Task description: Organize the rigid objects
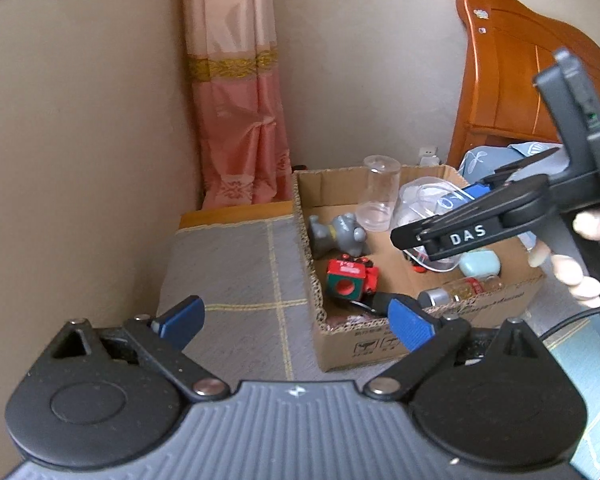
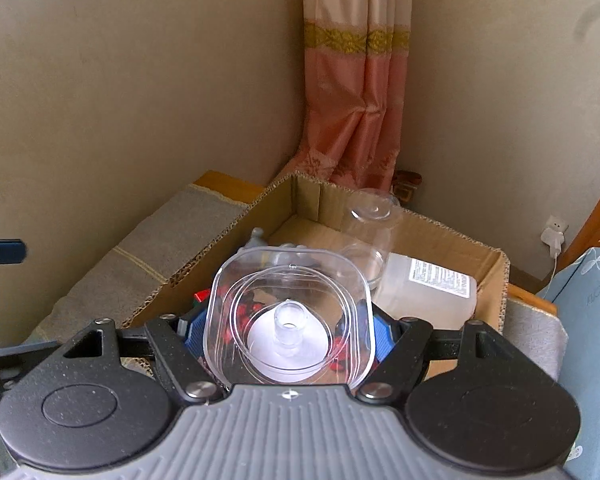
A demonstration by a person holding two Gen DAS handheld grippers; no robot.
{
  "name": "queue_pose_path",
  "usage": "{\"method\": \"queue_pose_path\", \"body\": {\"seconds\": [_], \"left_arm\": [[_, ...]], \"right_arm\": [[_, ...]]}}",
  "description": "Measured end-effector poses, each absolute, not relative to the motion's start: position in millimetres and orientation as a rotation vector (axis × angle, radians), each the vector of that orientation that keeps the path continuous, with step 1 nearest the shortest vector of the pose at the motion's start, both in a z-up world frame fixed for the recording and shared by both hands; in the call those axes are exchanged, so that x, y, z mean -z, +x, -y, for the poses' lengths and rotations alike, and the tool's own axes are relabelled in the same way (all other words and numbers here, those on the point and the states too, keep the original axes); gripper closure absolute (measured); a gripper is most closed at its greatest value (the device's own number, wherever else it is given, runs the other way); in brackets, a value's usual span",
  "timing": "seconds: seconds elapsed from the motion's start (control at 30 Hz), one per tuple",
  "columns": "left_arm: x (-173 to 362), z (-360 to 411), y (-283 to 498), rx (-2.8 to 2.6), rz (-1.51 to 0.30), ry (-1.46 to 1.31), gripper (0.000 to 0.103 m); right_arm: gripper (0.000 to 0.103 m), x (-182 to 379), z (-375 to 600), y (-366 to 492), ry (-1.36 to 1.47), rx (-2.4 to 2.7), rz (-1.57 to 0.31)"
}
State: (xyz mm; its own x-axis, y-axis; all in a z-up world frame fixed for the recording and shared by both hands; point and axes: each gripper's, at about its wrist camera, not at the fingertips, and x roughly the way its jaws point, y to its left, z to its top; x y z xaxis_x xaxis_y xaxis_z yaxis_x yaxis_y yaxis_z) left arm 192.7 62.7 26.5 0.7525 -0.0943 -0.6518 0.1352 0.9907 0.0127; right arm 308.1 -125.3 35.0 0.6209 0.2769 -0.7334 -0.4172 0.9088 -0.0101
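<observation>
An open cardboard box (image 1: 452,312) stands on a grey checked cloth (image 1: 236,272). Inside it lie a grey hippo toy (image 1: 338,234), a red and green cube toy (image 1: 350,278), an upright clear cup (image 1: 378,192), a teal case (image 1: 480,264) and a small bottle (image 1: 460,292). My left gripper (image 1: 296,324) is open and empty, low at the box's near left corner. My right gripper (image 2: 290,334) is shut on a clear square plastic container (image 2: 290,316) with a small spout at its centre. It holds the container over the box (image 2: 496,276). The right gripper (image 1: 436,212) also shows in the left wrist view, above the box's right half.
A white translucent bottle with a label (image 2: 432,288) lies at the box's back right, beside the clear cup (image 2: 374,224). A beige wall and pink curtain (image 1: 236,120) stand behind. A wooden headboard (image 1: 512,72) and blue bedding (image 2: 592,320) are on the right. A hand (image 1: 576,276) holds the right gripper.
</observation>
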Motion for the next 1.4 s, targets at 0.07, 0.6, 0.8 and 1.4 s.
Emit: {"method": "queue_pose_path", "body": {"seconds": [0.07, 0.6, 0.8, 1.4], "left_arm": [[-26, -66, 191, 0.118, -0.709, 0.057, 0.005], [-26, -73, 180, 0.116, -0.696, 0.039, 0.005], [-28, -71, 176, 0.109, -0.687, 0.034, 0.005], [-21, -40, 142, 0.007, -0.759, 0.070, 0.005]], "right_arm": [[0.024, -31, 122, 312, -0.186, -0.393, -0.823], [0.003, -22, 111, 317, -0.279, -0.309, -0.803], [0.000, -34, 116, 305, -0.269, -0.293, -0.785], [0.000, -44, 140, 175, -0.188, 0.013, -0.806]]}}
